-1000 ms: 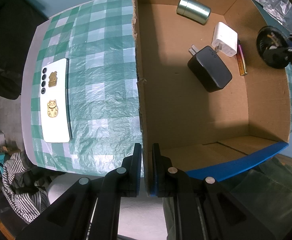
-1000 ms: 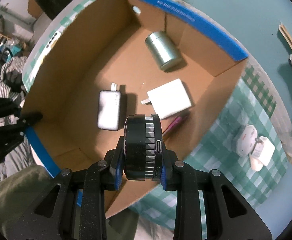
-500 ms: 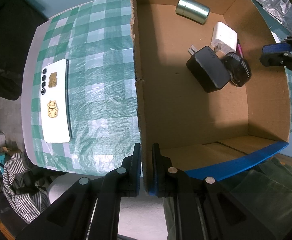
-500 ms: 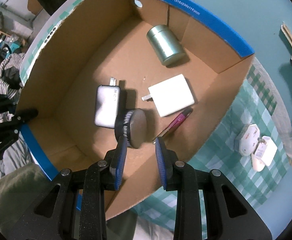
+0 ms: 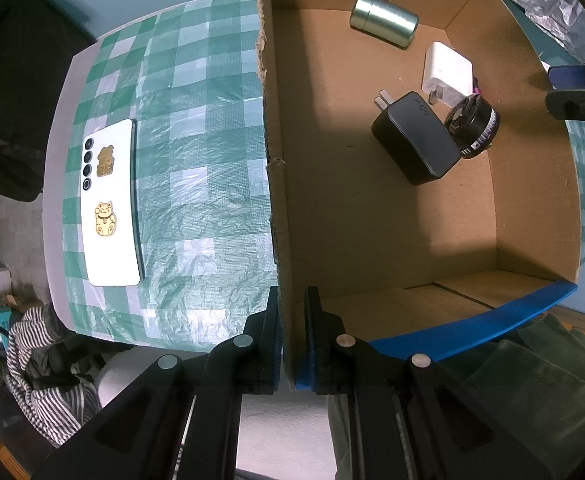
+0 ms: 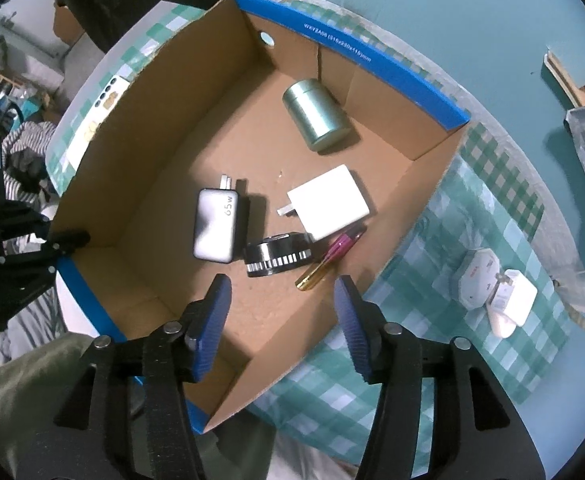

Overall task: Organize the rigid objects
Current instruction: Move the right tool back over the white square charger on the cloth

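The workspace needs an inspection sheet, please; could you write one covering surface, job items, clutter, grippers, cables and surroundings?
Surface: green checked tablecloth, wrinkled.
Job's things: in the cardboard box lie a metal tin on its side, a white charger, a black charger, a ribbed black disc and a pink pen; a white phone lies outside on the cloth.
Clutter: small white items beside the box.
Grippers: left gripper clamps the box wall; right gripper open and empty above the box.
Cables: nothing seen.
Surroundings: striped fabric below the table edge.
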The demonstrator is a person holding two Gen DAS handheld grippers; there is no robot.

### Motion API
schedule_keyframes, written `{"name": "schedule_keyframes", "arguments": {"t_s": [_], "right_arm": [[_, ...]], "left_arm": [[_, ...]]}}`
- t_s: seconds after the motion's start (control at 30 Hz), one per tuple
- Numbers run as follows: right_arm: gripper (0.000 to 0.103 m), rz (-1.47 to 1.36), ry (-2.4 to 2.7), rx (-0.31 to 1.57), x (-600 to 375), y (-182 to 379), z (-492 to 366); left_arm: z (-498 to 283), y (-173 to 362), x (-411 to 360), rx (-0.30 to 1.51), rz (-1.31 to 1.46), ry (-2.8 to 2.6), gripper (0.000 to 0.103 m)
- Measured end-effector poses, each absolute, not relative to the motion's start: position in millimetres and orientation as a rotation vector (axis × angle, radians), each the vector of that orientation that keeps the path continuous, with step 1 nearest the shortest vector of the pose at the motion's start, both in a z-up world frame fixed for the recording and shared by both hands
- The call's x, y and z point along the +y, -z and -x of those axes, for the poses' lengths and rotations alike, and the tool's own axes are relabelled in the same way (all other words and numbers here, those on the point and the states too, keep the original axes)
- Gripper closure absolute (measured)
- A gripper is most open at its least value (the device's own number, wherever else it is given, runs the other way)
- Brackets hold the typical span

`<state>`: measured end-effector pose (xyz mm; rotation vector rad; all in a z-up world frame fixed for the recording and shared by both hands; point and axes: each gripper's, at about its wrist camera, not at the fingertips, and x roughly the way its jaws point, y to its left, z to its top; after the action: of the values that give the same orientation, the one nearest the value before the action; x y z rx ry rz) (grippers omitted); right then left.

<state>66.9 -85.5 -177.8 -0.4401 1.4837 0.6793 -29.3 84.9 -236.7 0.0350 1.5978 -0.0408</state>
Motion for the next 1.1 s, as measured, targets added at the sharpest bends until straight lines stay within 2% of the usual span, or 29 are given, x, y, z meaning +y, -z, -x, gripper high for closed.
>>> {"name": "schedule_keyframes", "arguments": {"t_s": [0.63,0.77,1.1], "right_arm": [[0.045,0.384,-0.607,1.454,-126.4,152.8,-80.9],[0.040,0.362,-0.563,1.456,-144.3,151.8,-87.5],[0.040,0.324,-0.460,1.485,-196.0,161.1,-103.5]], "left_arm": [[29.5,235.2,84.2,1.595,-0.034,0.040,0.093],[29.7,235.0,83.6,1.595,-0.039,0.041,0.093],[30.5,233.6,82.1,1.594,-0.041,0.040,0.093]]}}
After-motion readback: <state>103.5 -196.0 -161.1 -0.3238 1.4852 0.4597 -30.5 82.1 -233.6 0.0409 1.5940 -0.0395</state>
